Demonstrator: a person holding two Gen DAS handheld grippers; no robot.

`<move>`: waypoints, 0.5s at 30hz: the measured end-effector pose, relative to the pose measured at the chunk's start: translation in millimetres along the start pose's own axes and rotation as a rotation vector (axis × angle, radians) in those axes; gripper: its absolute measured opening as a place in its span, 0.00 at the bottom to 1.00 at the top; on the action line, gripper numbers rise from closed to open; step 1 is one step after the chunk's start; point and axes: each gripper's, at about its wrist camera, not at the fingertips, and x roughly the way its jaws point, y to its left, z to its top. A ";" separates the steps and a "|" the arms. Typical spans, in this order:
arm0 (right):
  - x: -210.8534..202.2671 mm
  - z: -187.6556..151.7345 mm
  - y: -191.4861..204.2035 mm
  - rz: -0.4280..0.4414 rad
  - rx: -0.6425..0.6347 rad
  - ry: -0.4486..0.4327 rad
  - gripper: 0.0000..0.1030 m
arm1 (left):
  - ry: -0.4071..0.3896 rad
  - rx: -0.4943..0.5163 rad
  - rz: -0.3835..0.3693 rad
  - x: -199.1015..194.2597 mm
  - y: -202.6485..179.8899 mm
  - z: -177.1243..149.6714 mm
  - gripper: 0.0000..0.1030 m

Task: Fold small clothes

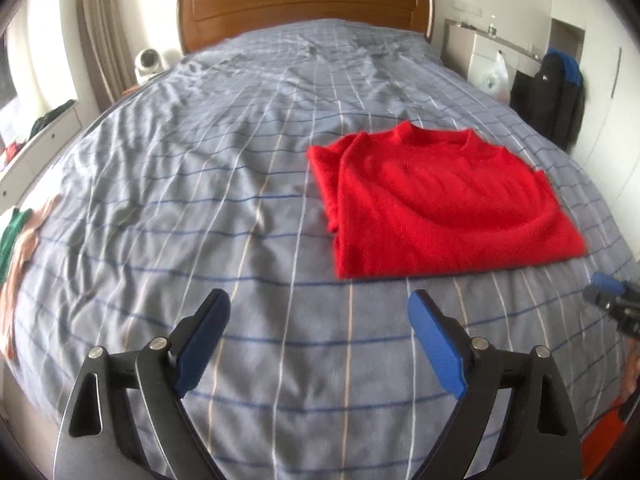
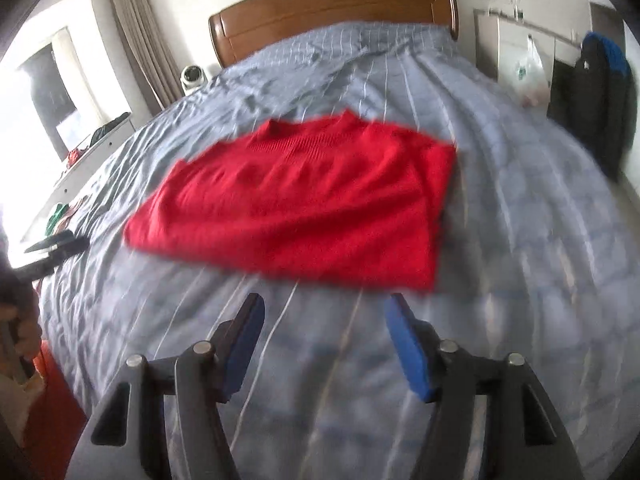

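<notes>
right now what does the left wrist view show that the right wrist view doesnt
Only the left wrist view: the left tool up close, open over bare bedcover, the right tool at the frame's edge, and peach and green clothes at the bed's left edge.

Only the right wrist view: the right tool up close, open, and an orange patch below the bed's edge.

Both: the folded red sweater flat on the striped bedcover, wooden headboard, a white round device beside it, and a black and blue bag.

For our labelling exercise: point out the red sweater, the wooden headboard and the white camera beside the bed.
red sweater (image 1: 440, 204): left wrist view, middle of its folded body.
wooden headboard (image 1: 304, 4): left wrist view, centre of its panel.
white camera (image 2: 193, 76): right wrist view, its round head.
</notes>
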 end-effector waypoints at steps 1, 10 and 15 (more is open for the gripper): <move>0.1 -5.6 3.0 0.003 0.003 0.003 0.61 | 0.000 0.005 0.005 -2.1 0.8 -2.7 0.89; 5.0 45.2 37.2 0.030 -0.042 -0.014 0.60 | 0.021 0.012 0.051 21.8 15.4 -50.3 0.89; 43.8 127.0 40.9 0.023 -0.006 0.027 0.52 | -0.005 -0.040 0.020 36.5 28.4 -83.1 0.89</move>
